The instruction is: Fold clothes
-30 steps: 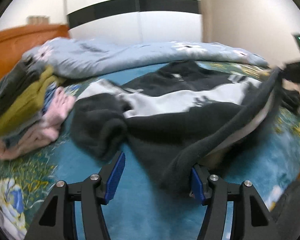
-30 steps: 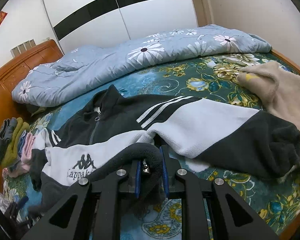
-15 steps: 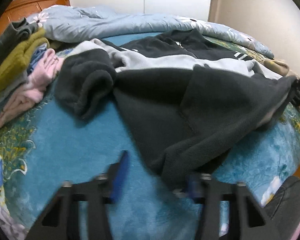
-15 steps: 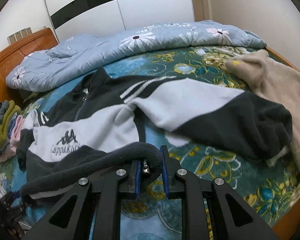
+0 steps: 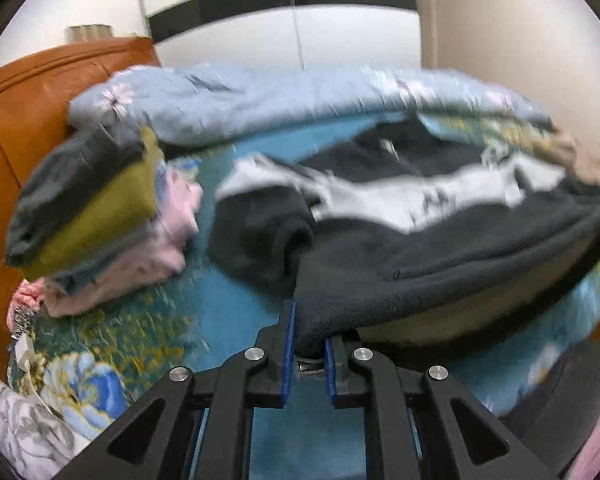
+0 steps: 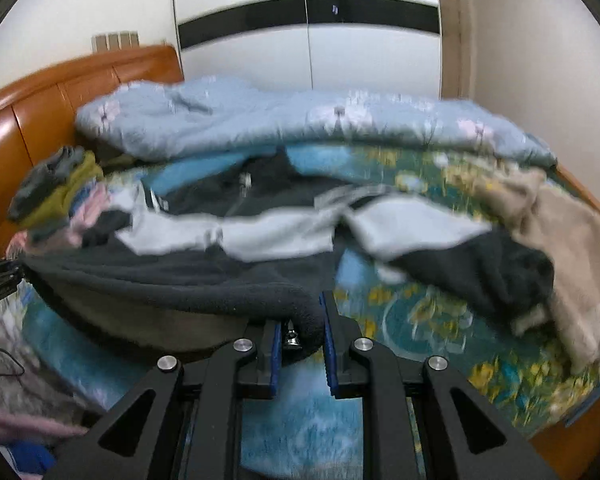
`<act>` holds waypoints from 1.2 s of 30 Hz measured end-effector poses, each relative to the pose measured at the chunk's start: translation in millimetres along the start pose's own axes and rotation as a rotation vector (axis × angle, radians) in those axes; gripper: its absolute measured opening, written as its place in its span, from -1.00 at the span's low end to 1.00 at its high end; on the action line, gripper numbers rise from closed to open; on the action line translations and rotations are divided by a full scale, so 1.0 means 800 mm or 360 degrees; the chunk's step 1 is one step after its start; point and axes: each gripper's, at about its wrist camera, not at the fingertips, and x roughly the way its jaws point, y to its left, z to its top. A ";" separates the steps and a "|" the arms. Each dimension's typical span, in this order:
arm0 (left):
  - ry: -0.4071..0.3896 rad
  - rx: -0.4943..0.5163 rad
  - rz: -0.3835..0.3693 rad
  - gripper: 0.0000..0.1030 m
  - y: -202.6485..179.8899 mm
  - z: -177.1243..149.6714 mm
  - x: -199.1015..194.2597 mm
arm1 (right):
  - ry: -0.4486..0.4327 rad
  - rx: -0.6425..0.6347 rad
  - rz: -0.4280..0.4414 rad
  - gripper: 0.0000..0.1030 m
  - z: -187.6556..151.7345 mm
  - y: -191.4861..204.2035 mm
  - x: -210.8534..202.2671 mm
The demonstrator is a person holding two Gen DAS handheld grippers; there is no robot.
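Note:
A black and white fleece jacket (image 5: 400, 216) lies spread on the bed (image 5: 228, 312); it also shows in the right wrist view (image 6: 260, 236). My left gripper (image 5: 308, 340) is shut on the jacket's dark hem at its left corner. My right gripper (image 6: 300, 332) is shut on the same hem at its right corner. The hem hangs raised and stretched between the two grippers. One dark sleeve (image 5: 260, 236) lies bunched on the left, the other sleeve (image 6: 480, 264) on the right.
A stack of folded clothes (image 5: 100, 216) sits at the left by the wooden headboard (image 5: 40, 100). A light blue floral duvet (image 6: 300, 124) lies across the back. A beige garment (image 6: 560, 232) lies at the right. A white wardrobe (image 6: 308, 40) stands behind.
My left gripper has closed on the jacket's hem, which it stood open beside before. Both grippers have lifted the hem, now stretched between them. The right gripper stays shut on it.

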 end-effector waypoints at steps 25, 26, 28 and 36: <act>-0.0140 -0.0090 -0.0338 0.21 0.073 0.039 -0.012 | 0.0266 0.0056 0.0008 -0.12 -0.036 -0.074 -0.005; -0.0156 -0.0037 -0.0311 0.21 0.066 0.058 -0.002 | 0.0260 0.0083 -0.0014 -0.12 -0.022 -0.079 -0.001; -0.0183 0.0084 -0.0322 0.21 0.041 0.097 0.023 | 0.0228 0.0077 -0.0011 -0.12 0.012 -0.078 0.015; 0.0004 0.0148 -0.0541 0.21 0.005 0.282 0.205 | 0.0228 -0.0069 0.0170 -0.12 0.168 -0.034 0.160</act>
